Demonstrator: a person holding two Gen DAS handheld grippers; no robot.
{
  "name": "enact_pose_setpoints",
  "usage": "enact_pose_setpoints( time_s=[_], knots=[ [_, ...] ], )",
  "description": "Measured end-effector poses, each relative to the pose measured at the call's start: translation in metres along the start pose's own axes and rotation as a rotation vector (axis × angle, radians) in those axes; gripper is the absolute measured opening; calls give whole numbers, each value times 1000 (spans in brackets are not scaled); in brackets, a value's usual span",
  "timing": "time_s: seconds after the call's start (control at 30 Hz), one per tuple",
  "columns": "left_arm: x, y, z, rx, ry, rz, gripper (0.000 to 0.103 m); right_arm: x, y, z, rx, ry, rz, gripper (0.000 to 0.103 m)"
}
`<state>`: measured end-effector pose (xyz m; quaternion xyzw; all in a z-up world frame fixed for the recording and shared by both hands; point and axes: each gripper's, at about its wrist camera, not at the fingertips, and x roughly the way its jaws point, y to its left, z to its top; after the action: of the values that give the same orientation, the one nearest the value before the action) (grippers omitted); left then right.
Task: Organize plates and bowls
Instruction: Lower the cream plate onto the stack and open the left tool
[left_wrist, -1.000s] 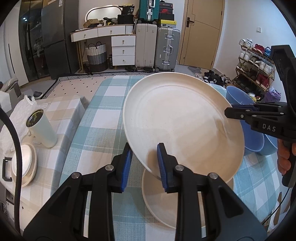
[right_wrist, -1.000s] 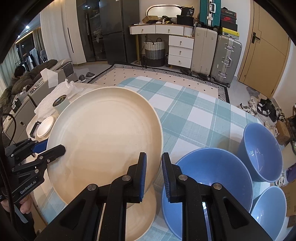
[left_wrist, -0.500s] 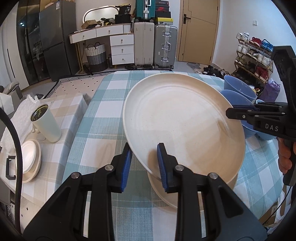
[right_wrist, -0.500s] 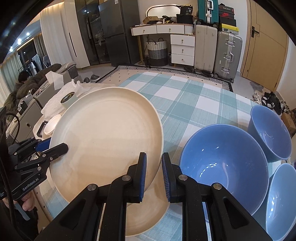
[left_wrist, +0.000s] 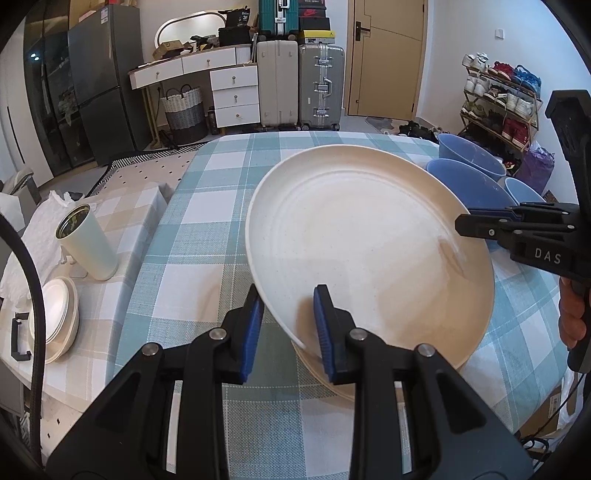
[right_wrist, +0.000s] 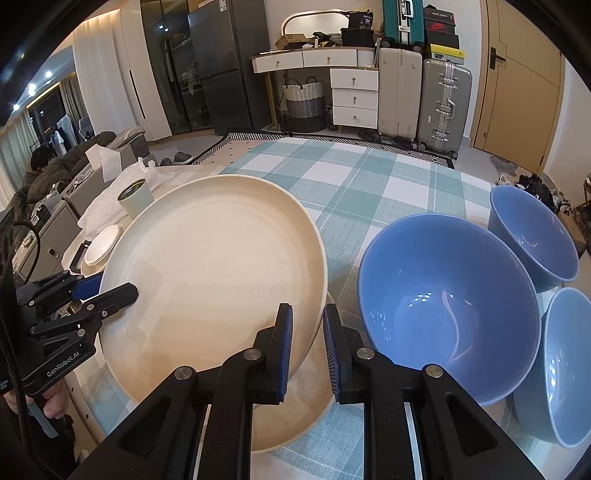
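Left wrist: both tools, left tool (left_wrist: 284, 325) and right tool (left_wrist: 480, 221), clench the cream plate (left_wrist: 369, 240), face up, slightly tilted.

Your left black plastic tool (left_wrist: 288, 325) has blue pads, silver screws, a black cable and white "GenRobot.AI" lettering; your right black tool (right_wrist: 308, 347) reads "DAS".

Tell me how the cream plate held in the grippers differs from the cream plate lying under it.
The held plate is tilted and lifted off the cloth, while the lower plate lies flat on the checked tablecloth. The held plate is clamped at opposite rims by the left gripper and the right gripper; nothing grips the lower plate. The held plate shows its whole face; the lower plate is mostly covered by it. Both are round and cream.
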<state>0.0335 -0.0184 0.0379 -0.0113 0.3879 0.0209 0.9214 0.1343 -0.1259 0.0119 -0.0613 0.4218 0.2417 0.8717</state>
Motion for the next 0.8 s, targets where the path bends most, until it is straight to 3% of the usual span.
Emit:
enact_pose_setpoints(
  time_s=[0.8],
  knots=[
    [31, -12, -21, 56, 62, -4, 24, 9, 1, -32, -5, 16, -54, 17]
  ],
)
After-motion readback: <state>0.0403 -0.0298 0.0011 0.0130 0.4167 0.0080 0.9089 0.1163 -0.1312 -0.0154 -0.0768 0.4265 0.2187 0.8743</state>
